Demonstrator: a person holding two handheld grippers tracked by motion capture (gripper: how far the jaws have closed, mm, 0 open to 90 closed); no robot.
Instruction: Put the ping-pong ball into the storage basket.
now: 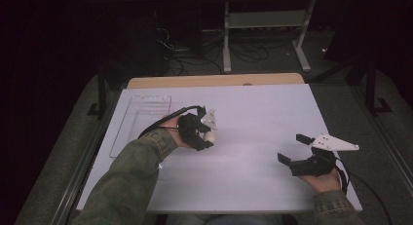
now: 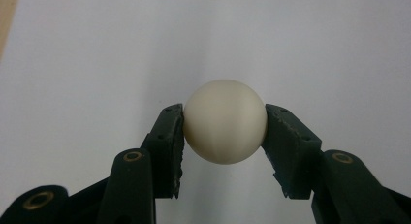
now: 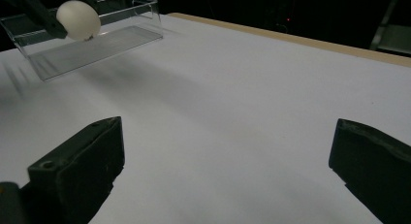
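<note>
A cream-white ball (image 2: 225, 121) is pinched between the two black jaws of my left gripper (image 2: 224, 132), which holds it clear above the white sheet. In the high view the left gripper (image 1: 204, 137) and the ball (image 1: 209, 136) hang over the middle-left of the sheet, just right of a clear plastic tray (image 1: 141, 120). The right gripper view shows the ball (image 3: 78, 19) far off at the upper left, in front of the tray (image 3: 92, 42). My right gripper (image 1: 292, 147) rests near the table's right front with its jaws wide apart and nothing between them (image 3: 228, 166).
A white sheet (image 1: 243, 137) covers most of the wooden table (image 1: 214, 81). The tray lies along the sheet's left side. Behind the table, on a dark floor, are a white metal stand (image 1: 265, 35) and loose cables (image 1: 243, 52).
</note>
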